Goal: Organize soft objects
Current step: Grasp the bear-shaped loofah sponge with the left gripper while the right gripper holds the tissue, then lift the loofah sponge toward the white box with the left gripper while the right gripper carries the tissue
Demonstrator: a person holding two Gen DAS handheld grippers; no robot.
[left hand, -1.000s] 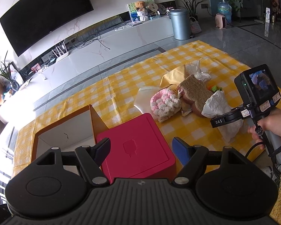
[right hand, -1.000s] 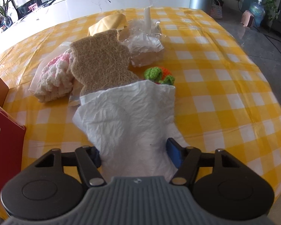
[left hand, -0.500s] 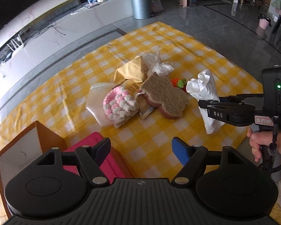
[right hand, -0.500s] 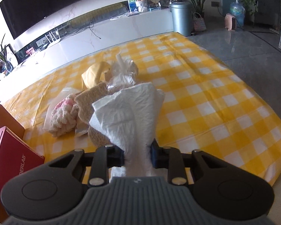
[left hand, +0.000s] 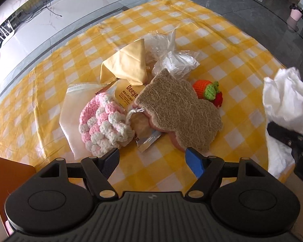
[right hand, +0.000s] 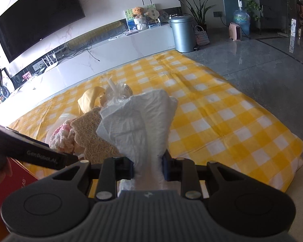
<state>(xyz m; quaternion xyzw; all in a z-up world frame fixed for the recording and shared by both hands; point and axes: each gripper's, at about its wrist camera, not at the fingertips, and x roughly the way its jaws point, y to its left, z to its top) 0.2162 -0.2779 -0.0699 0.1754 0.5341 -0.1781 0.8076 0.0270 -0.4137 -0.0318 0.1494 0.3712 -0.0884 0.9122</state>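
My right gripper point(right hand: 147, 166) pinches the white tissue point(right hand: 139, 121) clear of the tablecloth point(left hand: 222, 46) for stowing, while my left gripper point(left hand: 152, 159), fingers wide, overlooks the pile with the loofah pad point(left hand: 177, 111) at twelve o'clock.

The right tool point(right hand: 147, 167), open around the white tissue point(right hand: 139, 125) a second ago, now pinches it and holds it lifted off the checked cloth point(right hand: 222, 121). The left tool point(left hand: 152, 160), jaws wide, has swung away from the red box point(right hand: 12, 183) and now tilts down over the pile, just short of the pink crochet piece point(left hand: 103, 125) and brown sponge point(left hand: 177, 109).
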